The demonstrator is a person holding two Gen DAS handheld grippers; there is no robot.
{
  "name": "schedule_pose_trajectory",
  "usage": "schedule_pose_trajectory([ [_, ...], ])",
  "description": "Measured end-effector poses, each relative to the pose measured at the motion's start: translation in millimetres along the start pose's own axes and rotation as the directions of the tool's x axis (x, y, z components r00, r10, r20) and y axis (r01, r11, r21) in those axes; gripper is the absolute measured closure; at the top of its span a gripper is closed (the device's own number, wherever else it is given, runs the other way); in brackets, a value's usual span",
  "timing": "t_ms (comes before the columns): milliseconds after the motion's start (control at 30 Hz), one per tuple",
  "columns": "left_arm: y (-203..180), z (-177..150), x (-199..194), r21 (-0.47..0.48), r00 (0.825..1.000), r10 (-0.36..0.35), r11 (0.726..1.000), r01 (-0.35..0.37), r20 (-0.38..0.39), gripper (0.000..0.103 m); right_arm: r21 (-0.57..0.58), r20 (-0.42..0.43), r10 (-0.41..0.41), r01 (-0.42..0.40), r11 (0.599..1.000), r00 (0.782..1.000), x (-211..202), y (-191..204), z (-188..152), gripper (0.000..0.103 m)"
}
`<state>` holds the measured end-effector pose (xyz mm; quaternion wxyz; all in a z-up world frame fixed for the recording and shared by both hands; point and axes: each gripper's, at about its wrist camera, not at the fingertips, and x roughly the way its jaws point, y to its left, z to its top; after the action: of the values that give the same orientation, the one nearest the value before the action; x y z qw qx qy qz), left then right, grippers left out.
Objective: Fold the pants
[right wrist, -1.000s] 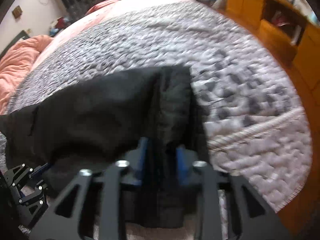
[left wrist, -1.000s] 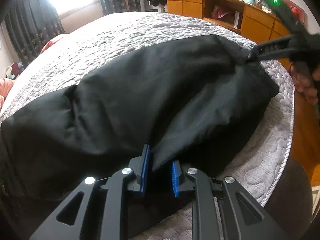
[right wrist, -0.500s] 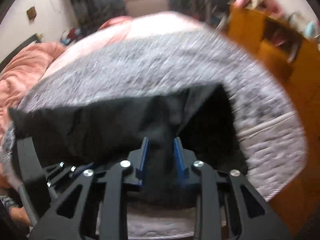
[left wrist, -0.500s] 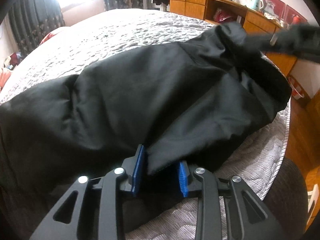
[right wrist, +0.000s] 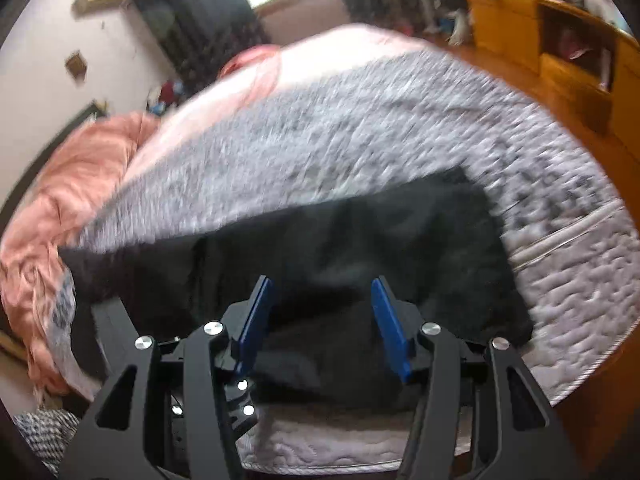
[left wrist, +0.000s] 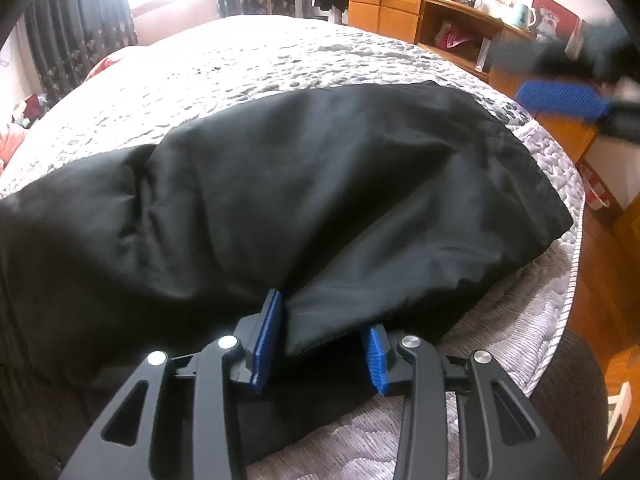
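Left gripper (left wrist: 322, 340): fingers spread, loose fabric corner lying between them, not pinched. Black pants (left wrist: 320, 200) lie folded lengthwise across quilted bed (left wrist: 280, 64), near its edge. Right gripper (right wrist: 322, 320): fingers spread, empty, above pants. Advice: check 2 edges align, flatten bulges, then regrip for cross fold.

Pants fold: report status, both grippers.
Left gripper open, fabric edge between jaws. Right gripper open, above the cloth. Black pants folded on quilted bed. Nothing obstructing.
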<state>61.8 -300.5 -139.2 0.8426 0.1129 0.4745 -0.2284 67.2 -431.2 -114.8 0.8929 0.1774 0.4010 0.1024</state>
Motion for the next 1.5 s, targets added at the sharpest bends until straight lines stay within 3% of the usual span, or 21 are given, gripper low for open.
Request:
schedule_pose_trajectory([
  [133,5.7,-1.5,-3.5,-0.02,0.999,-0.033,0.999,0.032,-0.006,0.063,0.019,-0.176,-0.061,0.065,0.998,0.982,46.6,4.2,-15.9,0.052],
  [233,11.2,-6.6,-16.3,-0.021,0.996,-0.082,0.996,0.081,-0.023,0.062,-0.035,-0.255,-0.24,0.239,0.97,0.937,76.6,-6.5,-28.6,0.051],
  [300,19.5,-14.2,-32.4,-0.028,0.993,-0.115,0.993,0.115,-0.025,0.062,-0.008,-0.262,-0.222,0.228,0.974,0.939,82.8,-13.8,-32.5,0.051],
  [400,60.4,-31.9,-62.6,-0.162,0.986,-0.164,0.974,0.157,-0.03,0.062,0.003,-0.272,-0.209,0.218,0.976,0.939,84.5,-16.3,-31.8,0.051],
  [500,124.9,-54.2,-88.8,-0.356,0.994,-0.107,0.93,0.095,-0.015,0.057,0.003,-0.28,-0.216,0.226,0.974,0.935,87.0,-14.3,-29.9,0.05],
  [567,174.8,-69.6,-97.8,-0.502,0.999,-0.047,0.864,0.028,-0.026,0.056,0.004,-0.278,-0.216,0.227,0.974,0.936,87.8,-12.9,-29.1,0.048],
  [700,238.0,-82.1,-92.0,-0.66,0.999,-0.023,0.751,-0.009,-0.041,0.056,0.005,-0.275,-0.226,0.236,0.972,0.934,91.5,-12.2,-27.8,0.046],
  [800,256.2,-79.5,-84.7,-0.704,0.999,-0.051,0.71,0.026,-0.014,0.053,0.002,-0.279,-0.227,0.237,0.971,0.933,92.4,-11.2,-26.9,0.046],
  [900,268.3,-72.6,-75.0,-0.732,0.998,-0.062,0.68,0.039,-0.004,0.039,0.0,-0.285,-0.228,0.238,0.971,0.931,94.1,-9.9,-26.9,0.046],
  [1000,273.8,-64.5,-64.5,-0.772,0.994,-0.11,0.63,0.087,0.022,0.038,-0.004,-0.289,-0.23,0.239,0.971,0.929,94.0,-11.1,-26.0,0.046],
  [1100,272.3,-54.7,-53.5,-0.778,0.986,-0.163,0.613,0.135,0.042,0.034,-0.009,-0.29,-0.236,0.244,0.97,0.927,94.6,-9.7,-26.3,0.046],
  [1200,266.4,-45.6,-40.3,-0.783,0.985,-0.166,0.607,0.135,0.041,0.041,-0.014,-0.293,-0.244,0.251,0.968,0.925,97.0,-6.1,-25.0,0.046],
  [1333,271.0,-45.0,-37.8,-0.796,0.983,-0.173,0.586,0.152,0.061,0.07,-0.01,-0.296,-0.24,0.248,0.969,0.925,99.1,-5.5,-24.1,0.045],
  [1433,266.5,-44.5,-48.5,-0.799,0.984,-0.148,0.577,0.168,0.1,0.087,-0.016,-0.298,-0.243,0.25,0.968,0.923,100.6,-4.5,-22.8,0.045],
  [1467,263.8,-47.0,-56.2,-0.792,0.985,-0.13,0.586,0.171,0.116,0.088,-0.015,-0.299,-0.243,0.25,0.968,0.923,100.8,-4.7,-22.2,0.045],
  [1500,254.6,-45.7,-67.1,-0.772,0.986,-0.097,0.613,0.168,0.137,0.09,-0.015,-0.3,-0.243,0.25,0.968,0.922,100.8,-5.0,-21.1,0.045],
])
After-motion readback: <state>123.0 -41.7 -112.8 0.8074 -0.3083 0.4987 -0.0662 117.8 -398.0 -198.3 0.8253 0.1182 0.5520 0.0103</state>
